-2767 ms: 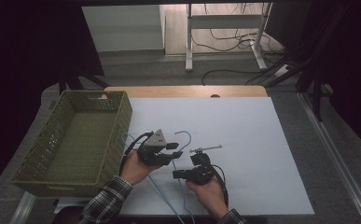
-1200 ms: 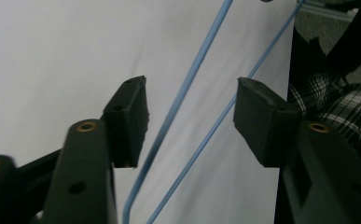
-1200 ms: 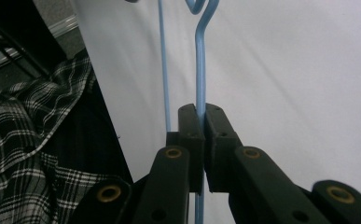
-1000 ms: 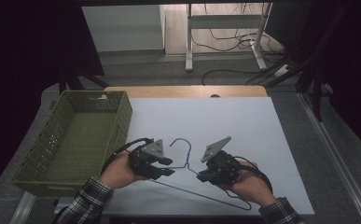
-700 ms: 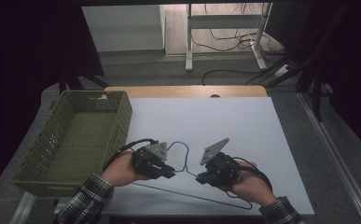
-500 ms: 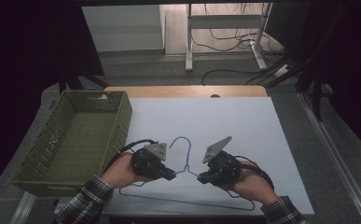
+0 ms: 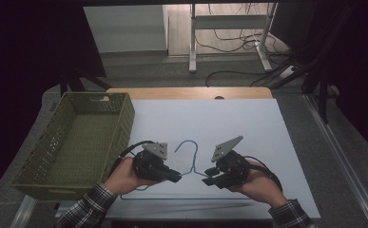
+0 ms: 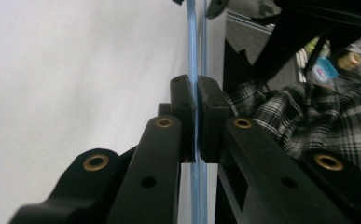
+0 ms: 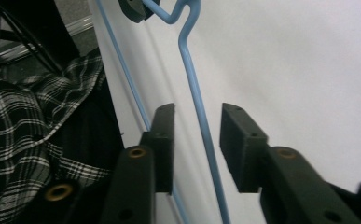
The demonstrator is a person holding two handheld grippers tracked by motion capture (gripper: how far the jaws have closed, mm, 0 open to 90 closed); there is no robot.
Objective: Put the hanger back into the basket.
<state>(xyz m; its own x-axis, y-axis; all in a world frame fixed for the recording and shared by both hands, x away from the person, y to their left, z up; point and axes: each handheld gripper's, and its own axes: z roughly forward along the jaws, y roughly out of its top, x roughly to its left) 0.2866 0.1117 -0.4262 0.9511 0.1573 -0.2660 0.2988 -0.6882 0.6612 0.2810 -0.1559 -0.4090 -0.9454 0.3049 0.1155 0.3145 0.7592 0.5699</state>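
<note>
L claw [image 8: 196, 122] is clamped on the blue wire hanger [image 7: 194, 153] lying flat on the white tabletop [image 7: 267, 128], w/ the R claw [image 9: 196, 140] just opening, hanger arm running lengthwise btwn its parted pads, untouched, basket [image 7: 72, 142] to the left.

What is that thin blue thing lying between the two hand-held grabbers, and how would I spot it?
Look at the white table, to the right of the green basket. Near its front edge lies a blue wire coat hanger, its hook pointing away from the person. The left gripper is clamped on one sloping shoulder, and the right gripper, jaws just opening, straddles the other. It is the only thin, blue, triangular thing there.
</note>
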